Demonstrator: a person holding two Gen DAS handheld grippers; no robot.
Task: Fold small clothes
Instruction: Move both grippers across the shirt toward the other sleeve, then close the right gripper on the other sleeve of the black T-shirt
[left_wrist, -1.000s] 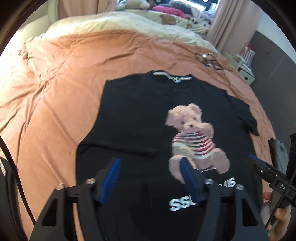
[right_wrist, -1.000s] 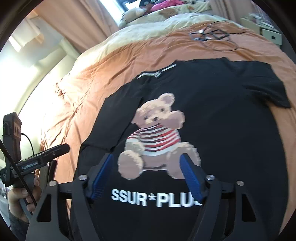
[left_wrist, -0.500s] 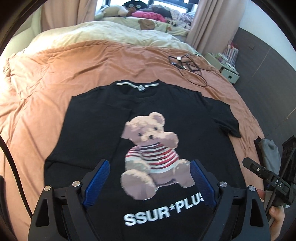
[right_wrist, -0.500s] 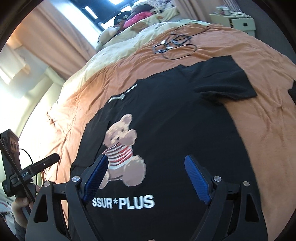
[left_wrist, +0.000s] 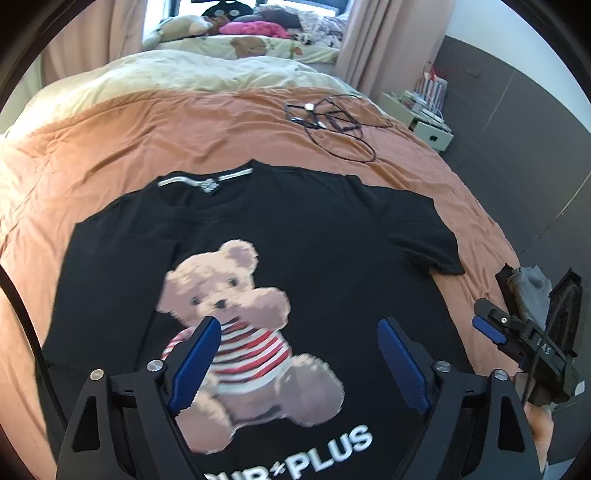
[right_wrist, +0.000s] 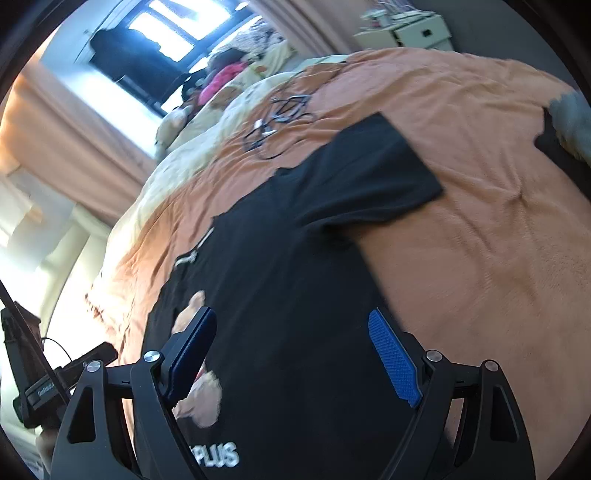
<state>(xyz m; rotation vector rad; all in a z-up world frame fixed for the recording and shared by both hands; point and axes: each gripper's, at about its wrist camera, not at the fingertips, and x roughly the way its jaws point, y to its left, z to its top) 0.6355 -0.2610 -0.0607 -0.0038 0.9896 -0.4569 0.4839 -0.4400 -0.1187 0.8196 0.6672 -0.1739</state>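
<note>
A black T-shirt (left_wrist: 325, 240) with a teddy-bear print and white lettering lies flat, front up, on the orange bed cover (left_wrist: 147, 140). Its right sleeve (left_wrist: 424, 236) is spread out; the left side looks folded inward. My left gripper (left_wrist: 298, 325) hovers over the bear's lower half, jaws wide and closing slightly, nothing between the pads. My right gripper (right_wrist: 291, 314) stands open over the shirt's (right_wrist: 295, 258) right lower body, close to its side edge, tilted, holding nothing. It also shows in the left wrist view as the right gripper (left_wrist: 491, 328) held by a hand.
Black cables (left_wrist: 332, 122) lie on the cover beyond the collar. A cream blanket (left_wrist: 184, 74) and soft toys are at the bed's head. A grey and black garment (left_wrist: 528, 291) sits at the right bed edge. A white nightstand (left_wrist: 424, 118) stands by the dark wall.
Both grippers have slid to the right along the shirt's lower part. The right one has rolled and now looks over the right sleeve. The left jaws stand wider than a second ago.
</note>
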